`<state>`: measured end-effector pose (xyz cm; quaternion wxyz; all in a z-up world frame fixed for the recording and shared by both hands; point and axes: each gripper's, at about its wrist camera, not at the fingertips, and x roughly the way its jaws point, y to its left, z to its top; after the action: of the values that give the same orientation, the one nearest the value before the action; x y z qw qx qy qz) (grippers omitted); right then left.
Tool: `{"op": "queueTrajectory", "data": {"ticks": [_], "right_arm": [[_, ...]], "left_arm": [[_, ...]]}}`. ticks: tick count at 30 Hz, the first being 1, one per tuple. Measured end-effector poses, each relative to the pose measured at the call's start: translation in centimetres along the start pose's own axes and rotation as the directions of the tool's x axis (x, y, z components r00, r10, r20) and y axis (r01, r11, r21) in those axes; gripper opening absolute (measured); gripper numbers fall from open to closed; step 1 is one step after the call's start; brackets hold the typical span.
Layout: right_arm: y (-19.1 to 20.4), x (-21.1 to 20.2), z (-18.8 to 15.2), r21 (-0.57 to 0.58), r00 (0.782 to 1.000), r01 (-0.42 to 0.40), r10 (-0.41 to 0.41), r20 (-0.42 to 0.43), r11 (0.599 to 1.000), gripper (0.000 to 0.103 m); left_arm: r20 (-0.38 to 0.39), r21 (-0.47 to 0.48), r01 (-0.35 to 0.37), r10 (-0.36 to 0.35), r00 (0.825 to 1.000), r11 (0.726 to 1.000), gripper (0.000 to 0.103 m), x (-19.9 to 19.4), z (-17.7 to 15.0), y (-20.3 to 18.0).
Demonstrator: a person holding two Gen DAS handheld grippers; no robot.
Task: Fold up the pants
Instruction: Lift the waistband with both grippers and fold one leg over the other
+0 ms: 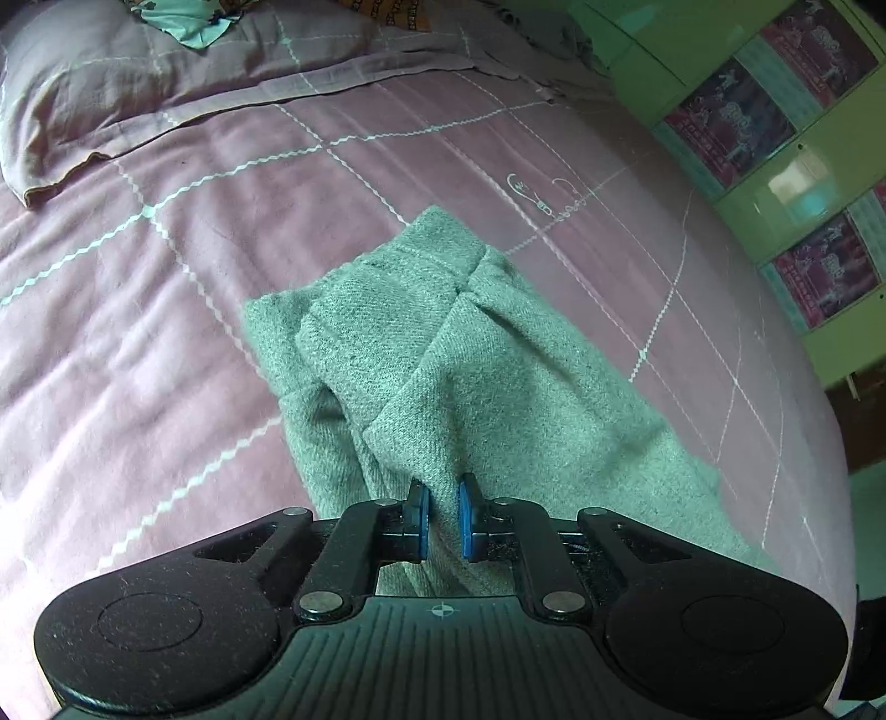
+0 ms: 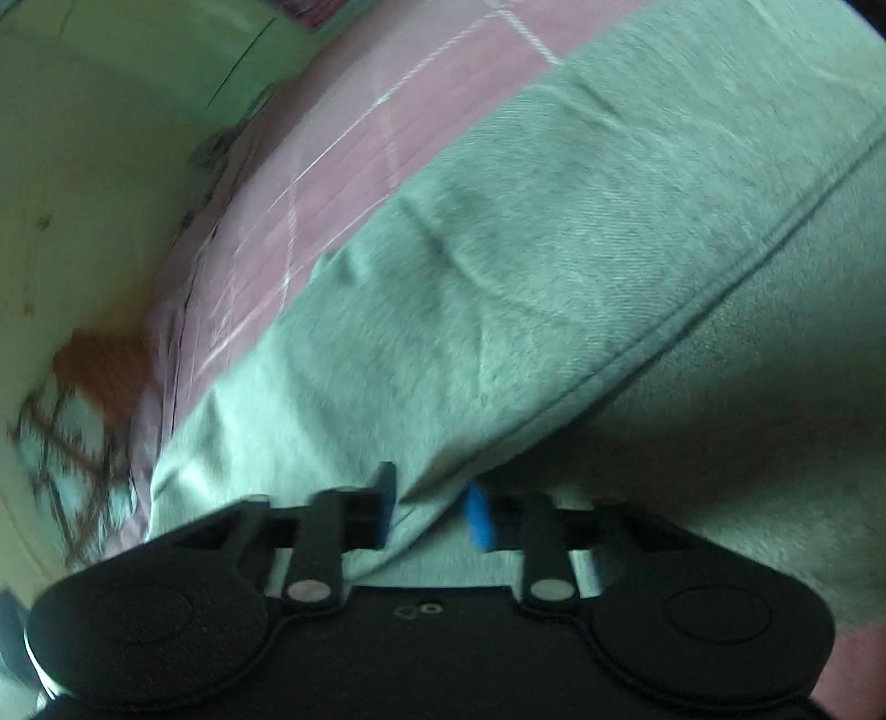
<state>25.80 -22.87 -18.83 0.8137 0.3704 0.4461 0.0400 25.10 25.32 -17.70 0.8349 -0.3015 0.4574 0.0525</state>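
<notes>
A pair of grey-green pants point(image 1: 443, 354) lies on a bed spread with a pink quilt point(image 1: 166, 310) checked in pale zigzag lines, in a room with green cabinets point(image 1: 775, 138). Toward the bed's far left corner, a pillow point(image 1: 138, 94) in the same pink check lies on the quilt, with a scrap of patterned teal cloth point(image 1: 183, 22) at the very top edge. In the left wrist view the pants run from the near edge of the bed up toward its middle, the cloth bunched into rounded folds that overlap where it ends. The left gripper point(image 1: 441, 520) is closed on a raised ridge of the pants, its blue pads point(image 1: 423, 520) pressing the fabric from either side with only the pinched cloth between them. To the right the quilt shows a small line drawing stitched in white point(image 1: 545, 202), and beyond the bed's right edge stand the cabinets, their doors set with dark red picture panels point(image 1: 731, 127). In the right wrist view, which is blurred, the pants fill most of the frame, with a long stitched seam point(image 2: 720, 299) running slantwise across the cloth and a strip of pink quilt at the upper left. The right gripper point(image 2: 429, 512) is clamped on a fold of the pants at the near edge, fabric gathered between its blue pads point(image 2: 479, 515).
</notes>
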Motion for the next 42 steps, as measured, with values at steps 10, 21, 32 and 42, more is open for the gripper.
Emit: {"op": "queueTrajectory", "data": {"ticks": [10, 21, 32, 42], "right_arm": [[6.9, -4.6, -4.6, -0.381, 0.996, -0.034, 0.063, 0.063, 0.924, 0.006], [5.5, -1.3, -5.2, -0.396, 0.996, 0.078, -0.089, -0.009, 0.915, 0.024], [-2.7, -7.9, -2.2, -0.237, 0.982, 0.182, -0.163, 0.098, 0.954, 0.026], [-10.3, -8.9, 3.7, 0.073, 0.957, 0.147, -0.16, 0.243, 0.986, 0.022]], "left_arm": [[-0.016, 0.035, -0.052, 0.053, 0.998, 0.998, 0.01, 0.0, 0.6, 3.1], [0.03, 0.127, -0.063, 0.059, 0.998, 0.99, 0.011, -3.1, -2.4, 0.3], [-0.101, 0.314, 0.017, 0.016, 0.995, 0.949, 0.011, -0.3, -11.0, -8.5], [-0.105, 0.273, -0.005, 0.035, 0.994, 0.962, 0.011, 0.6, -11.1, -8.2]]}}
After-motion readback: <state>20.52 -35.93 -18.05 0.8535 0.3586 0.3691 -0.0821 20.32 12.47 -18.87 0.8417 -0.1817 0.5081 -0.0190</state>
